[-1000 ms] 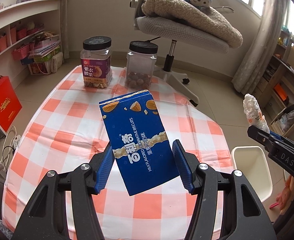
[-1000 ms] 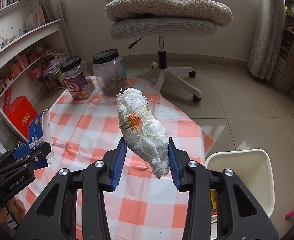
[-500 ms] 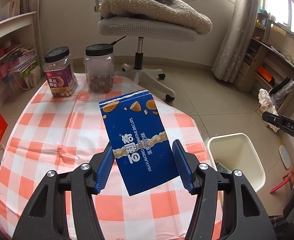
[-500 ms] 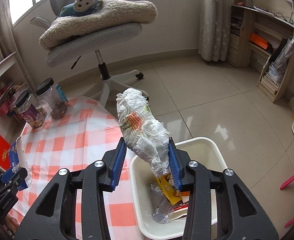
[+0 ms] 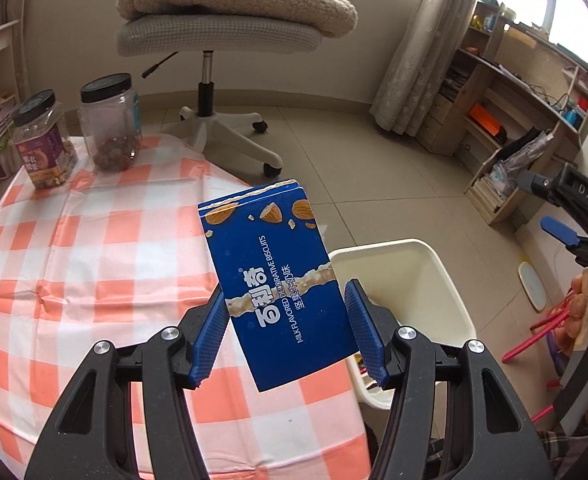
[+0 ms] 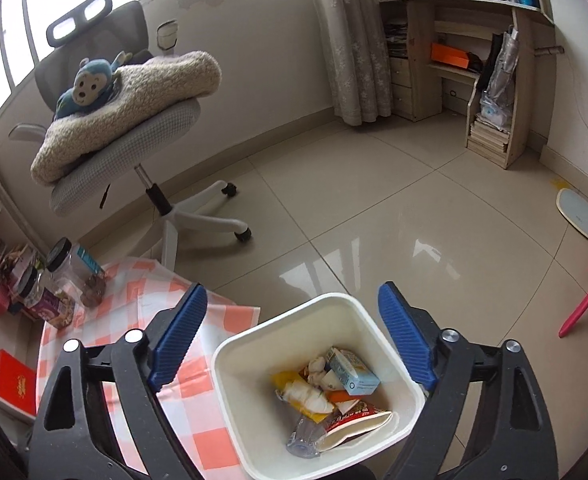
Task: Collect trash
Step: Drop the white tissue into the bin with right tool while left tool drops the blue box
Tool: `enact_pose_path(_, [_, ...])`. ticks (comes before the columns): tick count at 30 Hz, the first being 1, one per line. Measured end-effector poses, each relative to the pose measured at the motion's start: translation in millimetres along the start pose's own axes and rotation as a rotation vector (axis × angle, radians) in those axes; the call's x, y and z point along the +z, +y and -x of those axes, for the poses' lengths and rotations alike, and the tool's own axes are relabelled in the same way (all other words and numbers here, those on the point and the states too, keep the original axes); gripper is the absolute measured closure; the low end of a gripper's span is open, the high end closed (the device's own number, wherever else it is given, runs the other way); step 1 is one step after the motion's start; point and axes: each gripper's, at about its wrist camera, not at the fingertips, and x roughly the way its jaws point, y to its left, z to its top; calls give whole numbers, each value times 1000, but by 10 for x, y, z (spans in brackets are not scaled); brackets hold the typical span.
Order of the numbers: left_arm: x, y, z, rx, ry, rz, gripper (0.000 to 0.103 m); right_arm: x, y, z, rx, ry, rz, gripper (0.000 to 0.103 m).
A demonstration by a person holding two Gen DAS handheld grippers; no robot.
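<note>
Beyond the table edge, wide bare tile floor point(image 6: 374, 208) runs out to the office chair point(image 6: 134, 140), the curtain point(image 6: 354, 40) and the wooden shelving point(image 6: 494, 80), leaving open room around the bin. Nearer, the round table point(image 5: 74, 260) wears an orange-and-white checked cloth whose right edge falls just beside the white waste bin point(image 6: 234, 392) standing on the floor. Inside the bin lie a crushed clear bottle, a crumpled white wad point(image 6: 306, 396), a pale blue carton and red-printed packaging, its lettering too small to read.

Two black-lidded snack jars point(image 5: 74, 132) stand at the table's far left edge, well apart from the bin; the purple label's writing is not legible.

Clenched on a blue biscuit box point(image 5: 278, 280), the left gripper point(image 5: 286, 336) holds it tilted above the table's right edge, next to the bin's rim. The box reads "MILK FLAVORED DECORATIVE BISCUITS" beside Chinese characters, with almonds pictured at its top.

Directly over the bin mouth, the right gripper point(image 6: 294, 340) hangs with its blue pads point(image 6: 178, 336) spread wide and nothing between them; from the left camera its body shows the letters "DAS".
</note>
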Motion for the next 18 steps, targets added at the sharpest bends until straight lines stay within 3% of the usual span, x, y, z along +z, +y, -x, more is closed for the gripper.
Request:
enact_pose_path(3, [36,-335,-113,-38,5,-23,46,98,-118,97,-38,-55,-17,8])
enact_pose_path(9, [124,-941,-367,-172,52,-44,44,206,-356,304,-99,-165,-71,7])
enact_pose_path(10, [136,-1013,-412,-197,65,-40,42,212,-394,369,-109,-198,-79,7])
enact_pose_path(11, [146,-1066,-452,-213,80,-37,34,217,-419,435,-123,-234,-84,7])
enact_pose_path(12, [150,-1103,-477,-218,88,-34,26,225,-437,502,-141,-271,-89,7])
enact_pose_path(15, [145,-1121,-420,-203,75,-42,23,217,-439,707,-194,-378,-90,7])
enact_pose_path(18, [152,-1019,-260,-133,44,-70,18,213,-317,896,-236,-460,-54,7])
